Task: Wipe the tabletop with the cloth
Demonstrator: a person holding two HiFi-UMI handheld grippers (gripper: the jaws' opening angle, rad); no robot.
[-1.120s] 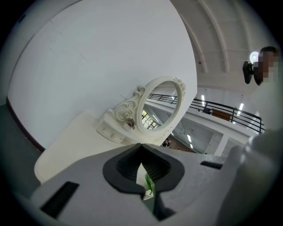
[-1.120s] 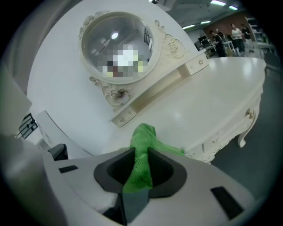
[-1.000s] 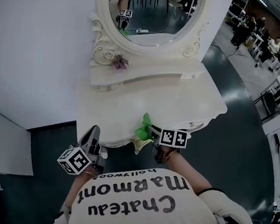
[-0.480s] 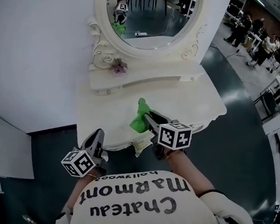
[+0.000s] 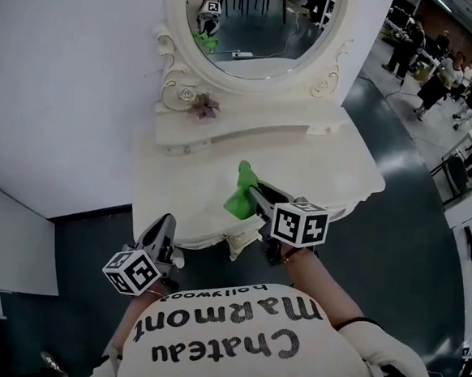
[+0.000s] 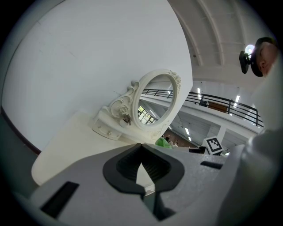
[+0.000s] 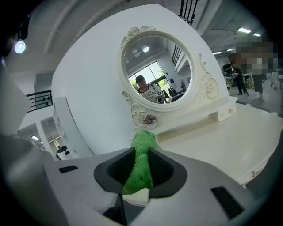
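A green cloth (image 5: 240,195) is pinched in my right gripper (image 5: 253,198), which is shut on it over the front middle of the white vanity tabletop (image 5: 327,168). In the right gripper view the cloth (image 7: 140,164) fills the gap between the jaws of the right gripper (image 7: 140,152) and sticks out ahead, above the tabletop (image 7: 230,132). My left gripper (image 5: 163,228) hangs off the table's front left edge, apart from the cloth. In its own view the left gripper (image 6: 141,145) is shut with nothing in it, and the tabletop (image 6: 66,141) lies beyond.
An oval mirror (image 5: 249,22) in an ornate white frame stands at the back, on a low drawer shelf (image 5: 224,130) with a small flower ornament (image 5: 203,105). A white wall lies to the left, dark floor (image 5: 395,237) to the right, and people stand far right.
My right gripper has carried the green cloth from the table's front edge a little farther onto the tabletop. The left gripper has barely moved.
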